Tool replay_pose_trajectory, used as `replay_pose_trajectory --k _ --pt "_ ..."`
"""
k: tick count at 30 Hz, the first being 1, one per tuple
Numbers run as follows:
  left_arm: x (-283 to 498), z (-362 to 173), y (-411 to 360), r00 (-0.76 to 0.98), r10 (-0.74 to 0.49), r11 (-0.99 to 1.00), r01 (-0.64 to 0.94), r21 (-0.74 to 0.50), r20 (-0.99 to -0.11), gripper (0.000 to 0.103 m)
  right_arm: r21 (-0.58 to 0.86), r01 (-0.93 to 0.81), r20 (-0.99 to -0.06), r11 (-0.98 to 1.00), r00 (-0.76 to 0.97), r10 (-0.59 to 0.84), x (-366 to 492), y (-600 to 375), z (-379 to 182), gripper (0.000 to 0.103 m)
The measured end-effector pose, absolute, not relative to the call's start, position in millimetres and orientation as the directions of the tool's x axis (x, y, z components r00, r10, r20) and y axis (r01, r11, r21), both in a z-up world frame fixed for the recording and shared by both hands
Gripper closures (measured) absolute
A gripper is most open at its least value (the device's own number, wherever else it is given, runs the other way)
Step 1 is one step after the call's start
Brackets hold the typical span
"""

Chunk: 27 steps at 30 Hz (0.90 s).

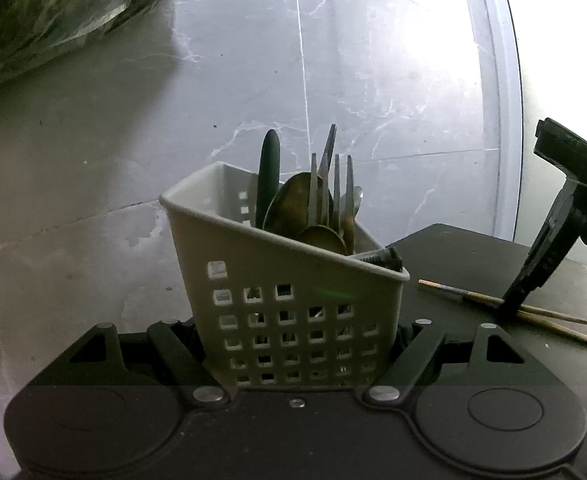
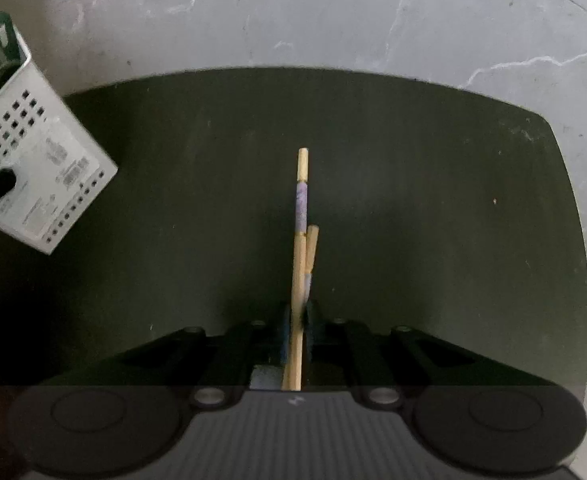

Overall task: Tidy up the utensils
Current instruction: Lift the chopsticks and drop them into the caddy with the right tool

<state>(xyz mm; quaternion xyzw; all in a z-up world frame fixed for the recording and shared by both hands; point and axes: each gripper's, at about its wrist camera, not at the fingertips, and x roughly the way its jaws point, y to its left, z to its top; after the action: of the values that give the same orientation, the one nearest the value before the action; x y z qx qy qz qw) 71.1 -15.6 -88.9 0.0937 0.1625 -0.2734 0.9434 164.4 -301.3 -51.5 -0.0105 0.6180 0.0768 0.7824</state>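
A big plastic bag (image 1: 53, 16) with green leafy stuff inside lies at the far left on the grey marble floor (image 1: 373, 80). The floor is shiny with thin white veins. A dark bench (image 2: 413, 200) with rounded corners and small pale specks sits on it.

The white plastic basket (image 1: 293, 300) has square holes in its walls. It is tilted, and the left gripper (image 1: 297, 344) has its jaws clenched on the basket's two sides. Inside stand metal forks (image 1: 343, 188), brownish spoons (image 1: 293, 204), a dark green handle (image 1: 268, 176) and the thin point of another tool. A dark ridged handle (image 1: 381, 258) pokes over the right rim. In the right wrist view, the basket's flat bottom shows a pale label with writing too small to read.

Two wooden chopsticks (image 2: 302, 248) lie on the bench to the right of the basket, well apart from it. They are thin and pale, with a purple band on the longer one. The right gripper (image 2: 298, 320) points down at them, and its jaws are closed tight on both sticks, which cross a little between the pads. The near ends of the sticks are hidden under the gripper's body.

The bottom of the basket is hidden behind the left gripper. A bright glare washes out the floor at the top right.
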Motion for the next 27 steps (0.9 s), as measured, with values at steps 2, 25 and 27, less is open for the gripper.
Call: replay_pose_trajectory --k 2,25,27 --pt "72 -89 -14 0.795 -0.489 0.831 0.550 0.086 -0.358 0.023 0.058 -0.157 -0.981 0.986 0.176 0.086 165 -295 -51 0.080" --pt "77 -91 -5 0.774 -0.528 0.806 0.586 0.079 -0.349 0.022 0.182 0.103 -0.937 0.978 0.319 0.141 135 -309 -47 0.098" --pt "77 -92 -5 0.774 -0.530 0.806 0.587 0.078 -0.347 0.022 0.191 0.121 -0.937 0.974 0.317 0.144 134 -311 -49 0.098"
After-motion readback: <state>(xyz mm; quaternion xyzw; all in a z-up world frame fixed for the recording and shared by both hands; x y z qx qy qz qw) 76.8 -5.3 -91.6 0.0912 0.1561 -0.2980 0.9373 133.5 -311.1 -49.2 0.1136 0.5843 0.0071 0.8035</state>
